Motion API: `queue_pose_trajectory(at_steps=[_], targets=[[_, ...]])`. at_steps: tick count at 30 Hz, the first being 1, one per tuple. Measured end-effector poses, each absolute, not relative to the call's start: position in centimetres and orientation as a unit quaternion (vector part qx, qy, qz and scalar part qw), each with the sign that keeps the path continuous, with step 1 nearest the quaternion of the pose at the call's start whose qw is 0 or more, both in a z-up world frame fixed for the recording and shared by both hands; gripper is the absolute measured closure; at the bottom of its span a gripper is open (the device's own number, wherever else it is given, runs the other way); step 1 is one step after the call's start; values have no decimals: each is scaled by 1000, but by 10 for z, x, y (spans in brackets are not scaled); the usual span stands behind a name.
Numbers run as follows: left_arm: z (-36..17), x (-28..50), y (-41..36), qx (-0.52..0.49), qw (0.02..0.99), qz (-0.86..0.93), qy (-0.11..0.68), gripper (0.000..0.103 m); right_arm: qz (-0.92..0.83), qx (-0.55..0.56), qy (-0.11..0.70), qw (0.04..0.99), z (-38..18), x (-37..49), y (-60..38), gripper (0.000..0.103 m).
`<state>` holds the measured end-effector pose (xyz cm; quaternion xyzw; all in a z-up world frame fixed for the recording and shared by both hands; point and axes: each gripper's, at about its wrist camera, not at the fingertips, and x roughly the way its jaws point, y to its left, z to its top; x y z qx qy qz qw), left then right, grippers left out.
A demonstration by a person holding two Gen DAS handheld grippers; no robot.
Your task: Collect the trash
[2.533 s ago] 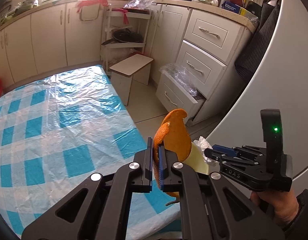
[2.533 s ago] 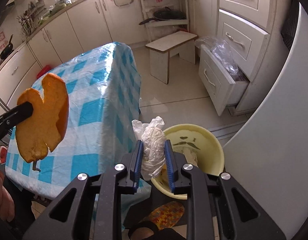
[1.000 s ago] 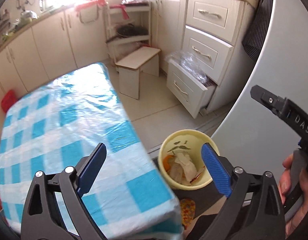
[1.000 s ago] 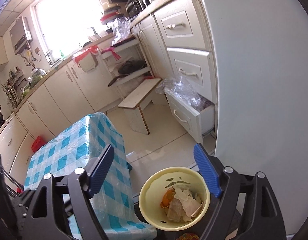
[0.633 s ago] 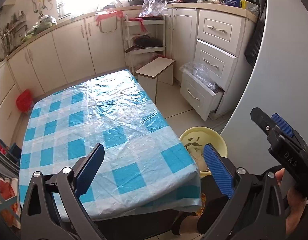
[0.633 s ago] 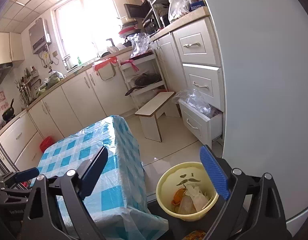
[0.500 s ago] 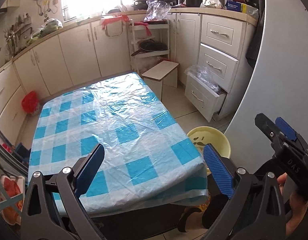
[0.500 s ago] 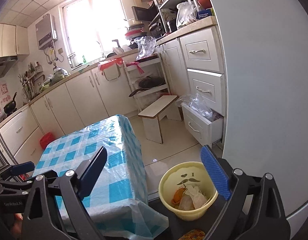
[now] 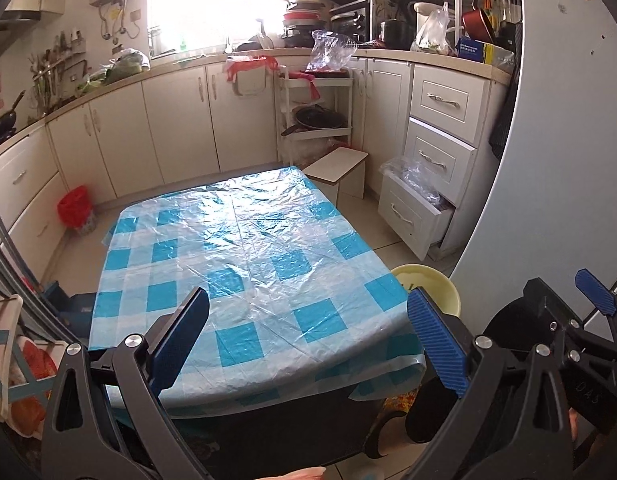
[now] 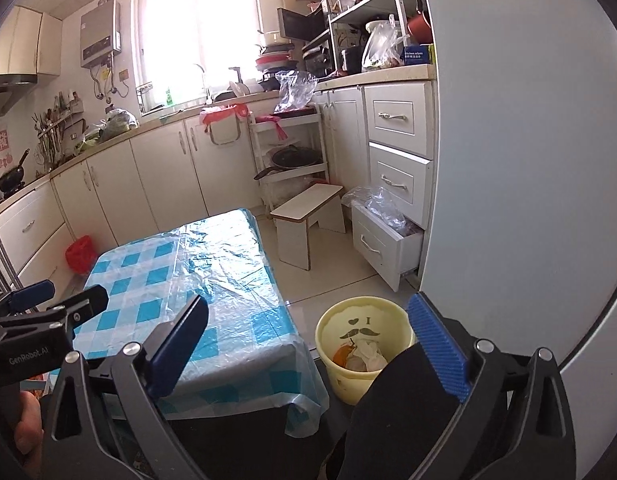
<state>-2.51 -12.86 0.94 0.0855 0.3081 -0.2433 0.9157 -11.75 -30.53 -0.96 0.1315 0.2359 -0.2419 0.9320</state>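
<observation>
Left wrist view: left gripper (image 9: 308,340) spread wide, empty; table (image 9: 244,248) bare, bin (image 9: 430,284) peeks out lower right.

Right wrist view: right gripper (image 10: 308,344) opening, nothing between. Peel (image 10: 344,354) and tissue (image 10: 366,354) in bin (image 10: 340,320), lower centre. Risk: knee (image 10: 404,400) beside it could tip it.
</observation>
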Motion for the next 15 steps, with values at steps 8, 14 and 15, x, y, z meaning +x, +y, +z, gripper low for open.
queue_pose_trajectory(at_steps=[8,14,15], targets=[[12,-39,-117,96,922,-230,296,8,-245,131,218,935,-10,-133,-283,7],[12,-43,-115,101,925,-223,292,8,-248,134,214,935,-12,-138,-282,7],[12,-43,-116,103,925,-222,290,8,-248,133,214,935,-12,-138,-282,7]])
